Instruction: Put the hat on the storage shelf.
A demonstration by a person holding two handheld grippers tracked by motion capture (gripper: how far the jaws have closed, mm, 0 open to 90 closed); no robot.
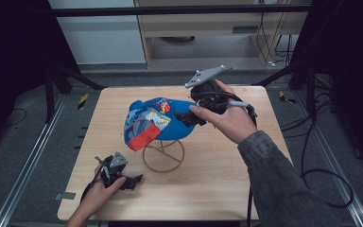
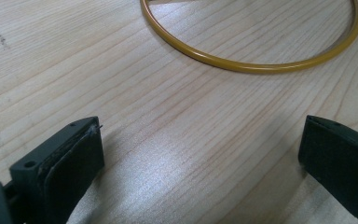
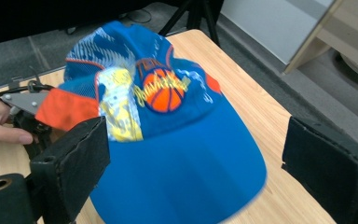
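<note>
The bench (image 1: 208,184) is a pale wooden top on a dark floor, with black frame legs at both sides and a light cabinet behind it. Near its middle a blue cap (image 1: 158,122) sits on a stand (image 1: 163,156) of yellow wire, whose round base ring lies flat on the wood; the cap is above the bench surface, its crown toward the left and its brim (image 3: 186,172) toward the right gripper. The cap carries an orange basketball emblem (image 3: 164,96) on its front, white and yellow printed panels, and an orange patch at its left edge. The right gripper (image 1: 189,117), held in the person's right hand (image 1: 227,120), is at the cap's right end in the high view; in the right gripper view its jaws stand wide apart with the brim between them, and they grasp nothing, though whether a pad touches the fabric cannot be told. A grey plate (image 1: 207,75) tops that gripper. The left gripper (image 1: 133,180), in the left hand (image 1: 99,191), rests low over the bench near its front left corner, well apart from the cap. In the left gripper view its jaws are wide open over bare wood, holding nothing, with the ring (image 2: 256,67) of the stand just ahead.
</note>
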